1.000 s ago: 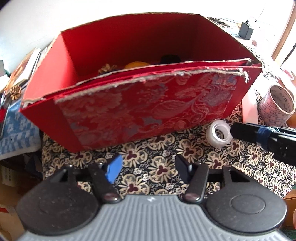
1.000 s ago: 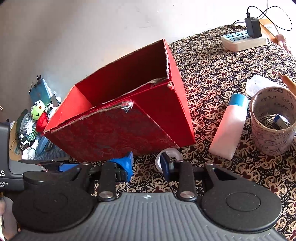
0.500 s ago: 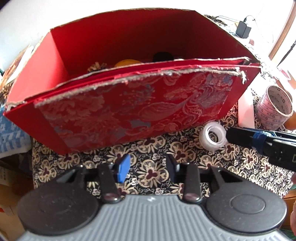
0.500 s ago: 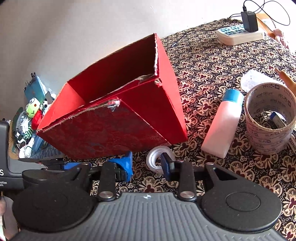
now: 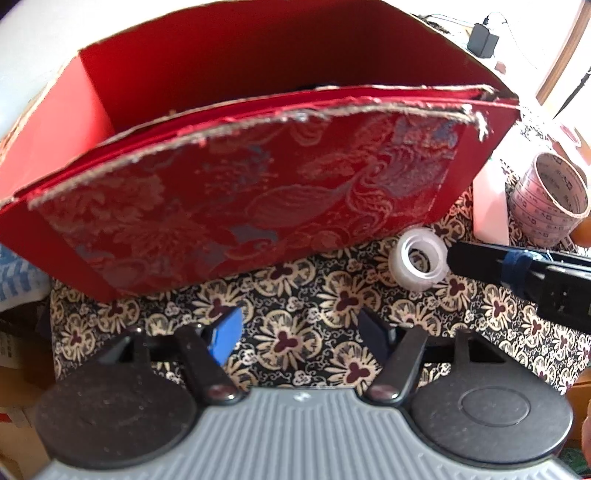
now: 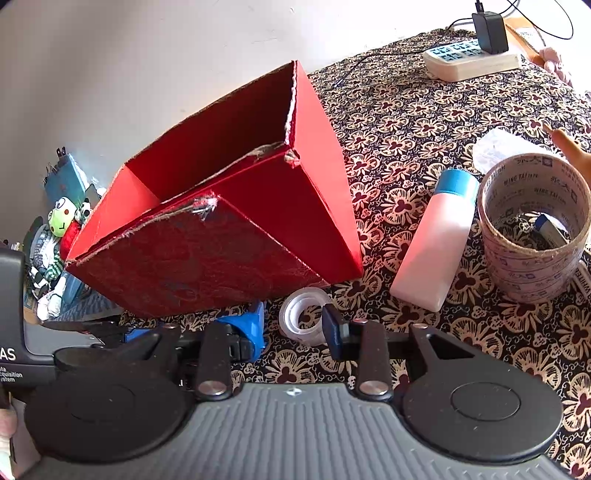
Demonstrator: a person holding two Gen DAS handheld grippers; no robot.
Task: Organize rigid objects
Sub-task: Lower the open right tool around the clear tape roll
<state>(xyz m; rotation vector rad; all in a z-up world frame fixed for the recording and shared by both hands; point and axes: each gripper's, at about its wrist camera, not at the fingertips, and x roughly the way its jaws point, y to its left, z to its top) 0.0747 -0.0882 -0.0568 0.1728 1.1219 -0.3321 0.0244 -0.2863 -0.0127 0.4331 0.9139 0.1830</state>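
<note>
Floral-clothed worktop (image 6: 424,122) carries a red box (image 6: 236,206); a small clear tape roll (image 6: 301,314) lies just right of its near corner. Right gripper (image 6: 293,330), jaws apart, straddles the roll and must close next; left gripper (image 5: 299,328) is opening, empty.

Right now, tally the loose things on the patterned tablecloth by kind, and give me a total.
Tape rolls: 2, the small clear roll and the big printed roll
Bottles: 1, the white bottle with a blue cap
Boxes: 1, the red box
Power strips: 1, the white strip with a black adapter plugged in
Total: 5
</note>
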